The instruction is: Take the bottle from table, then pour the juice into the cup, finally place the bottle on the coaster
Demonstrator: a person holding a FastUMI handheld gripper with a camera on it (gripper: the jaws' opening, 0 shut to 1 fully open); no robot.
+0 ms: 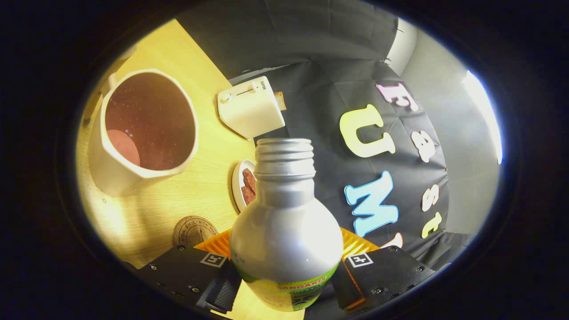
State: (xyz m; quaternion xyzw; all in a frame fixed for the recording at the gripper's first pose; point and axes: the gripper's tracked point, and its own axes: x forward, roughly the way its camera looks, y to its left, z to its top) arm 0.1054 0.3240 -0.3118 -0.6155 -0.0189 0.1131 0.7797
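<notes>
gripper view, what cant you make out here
- Bottle: its base is cut off between the fingers of the gripper, and its mouth faces away, so any juice inside is hidden.
- Coaster: partly covered by one finger and the bottle.
- Small plate: half hidden behind the bottle neck.
- Cup: handle barely shows behind its rim.

Toaster (251,106) and snack plate (242,184) close beside cup (146,129).

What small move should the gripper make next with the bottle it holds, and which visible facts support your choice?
Probably carry the bottle sideways toward the cup until its mouth is over the rim. The gripper is shut on the bottle, whose cap is off, while the cup stands off to one side. The coaster comes later.
</notes>
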